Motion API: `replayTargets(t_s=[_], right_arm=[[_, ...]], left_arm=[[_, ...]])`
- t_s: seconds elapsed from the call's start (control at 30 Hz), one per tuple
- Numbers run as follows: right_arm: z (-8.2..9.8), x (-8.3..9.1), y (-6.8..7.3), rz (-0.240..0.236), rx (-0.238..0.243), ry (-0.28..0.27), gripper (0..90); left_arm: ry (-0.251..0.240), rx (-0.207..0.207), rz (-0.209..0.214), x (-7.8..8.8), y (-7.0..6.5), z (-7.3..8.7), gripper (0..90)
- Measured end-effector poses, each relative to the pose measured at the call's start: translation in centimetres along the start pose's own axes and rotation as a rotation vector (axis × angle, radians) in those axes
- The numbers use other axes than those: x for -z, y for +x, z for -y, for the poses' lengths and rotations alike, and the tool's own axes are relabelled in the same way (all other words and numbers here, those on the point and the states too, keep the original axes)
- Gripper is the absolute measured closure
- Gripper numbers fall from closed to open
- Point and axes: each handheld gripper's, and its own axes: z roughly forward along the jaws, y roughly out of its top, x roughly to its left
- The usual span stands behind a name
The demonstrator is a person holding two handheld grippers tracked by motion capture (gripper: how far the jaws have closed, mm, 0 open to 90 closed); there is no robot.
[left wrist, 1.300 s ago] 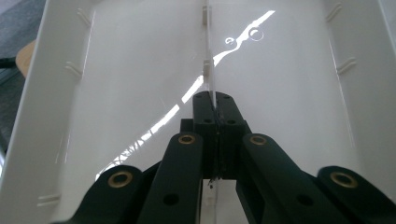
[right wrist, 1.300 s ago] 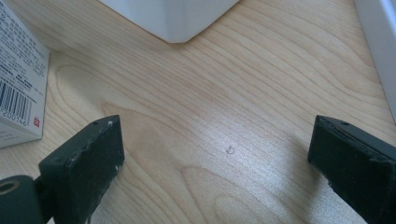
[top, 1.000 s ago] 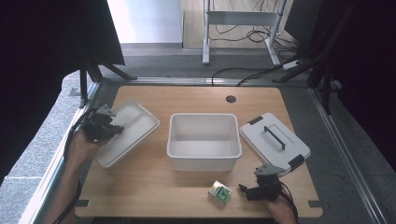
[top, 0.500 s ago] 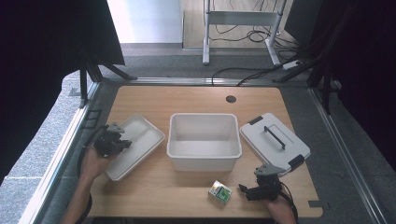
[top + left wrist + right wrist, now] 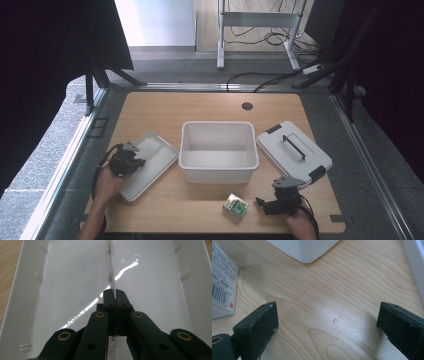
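Left tongs point(image 5: 114, 296) clenched on the centre rib of the shallow white plastic tray point(image 5: 150, 162); right tongs point(image 5: 327, 322) spread wide above the wooden table point(image 5: 332, 290).

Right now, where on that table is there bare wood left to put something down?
The widest free patch is the far strip of the table, behind the open white bin. A smaller one lies along the near edge between the shallow white tray and the small box. The middle row is crowded: tray, bin and grey lid sit side by side.
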Motion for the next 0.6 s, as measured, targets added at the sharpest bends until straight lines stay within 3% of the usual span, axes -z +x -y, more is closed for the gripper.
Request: replayTargets(t_s=[0.1, 0.13, 0.17, 0.37, 0.47, 0.6], right_arm=[[0.0, 0.0, 0.0, 0.001, 0.001, 0.0, 3.3], [0.0, 0.0, 0.0, 0.0, 0.0, 0.0, 3.3], [0.0, 0.0, 0.0, 0.0, 0.0, 0.0, 3.3], [0.0, 0.0, 0.0, 0.001, 0.001, 0.0, 3.3], [0.0, 0.0, 0.0, 0.001, 0.001, 0.0, 3.3], [0.0, 0.0, 0.0, 0.001, 0.001, 0.0, 3.3]], left_arm=[[0.012, -0.001, -0.002, 0.0, 0.0, -0.2, 88.6], [0.003, 0.004, 0.002, 0.1, -0.1, -0.3, 82.3], [-0.011, 0.011, 0.018, 0.3, -0.1, -0.4, 82.3], [-0.089, 0.022, 0.011, 1.9, -0.9, -1.7, 41.5], [-0.129, 0.039, -0.053, 2.5, -1.6, -2.2, 11.0], [-0.149, 0.046, -0.017, 2.9, -2.1, -2.5, 0.0]])
